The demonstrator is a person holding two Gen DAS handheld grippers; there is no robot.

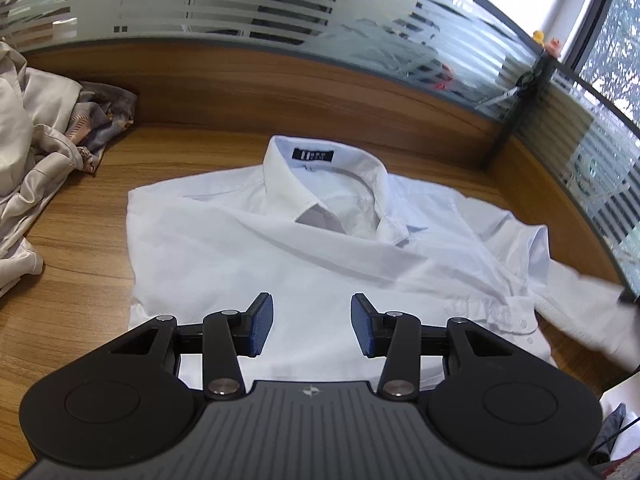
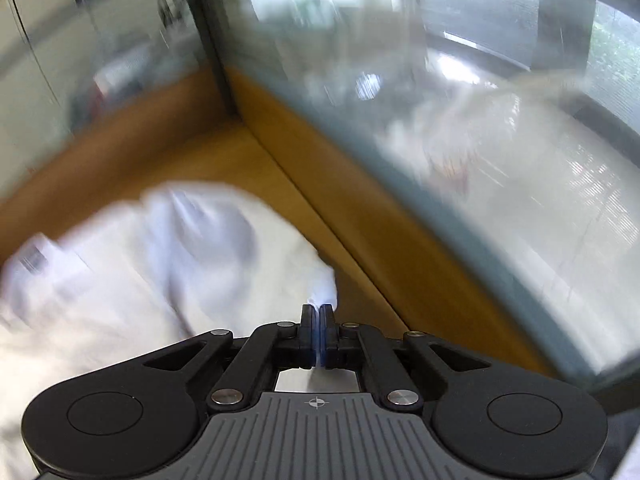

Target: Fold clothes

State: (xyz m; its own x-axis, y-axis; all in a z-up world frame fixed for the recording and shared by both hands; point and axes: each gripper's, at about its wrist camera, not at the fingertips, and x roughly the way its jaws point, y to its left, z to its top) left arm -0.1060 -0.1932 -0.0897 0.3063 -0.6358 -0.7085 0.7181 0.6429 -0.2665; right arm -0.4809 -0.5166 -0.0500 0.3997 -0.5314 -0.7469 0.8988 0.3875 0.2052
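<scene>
Right gripper (image 2: pixel 318 312) points steeply down, jaws pinched shut on a fold of the white shirt (image 1: pixel 320 248). Left gripper (image 1: pixel 312 326) hovers half-open above the shirt's body on the worktop (image 1: pixel 80 300); crumpled clothes (image 1: pixel 36 152) lie far left of the jaws.

1. Bare wooden desk (image 1: pixel 80 308) left of the white shirt (image 1: pixel 304 264): open passage.
2. Heap of crumpled clothes (image 1: pixel 36 152) blocks the far left.
3. Glass partition (image 1: pixel 280 4) and its wooden base wall (image 1: pixel 304 88) close the back and right.
</scene>
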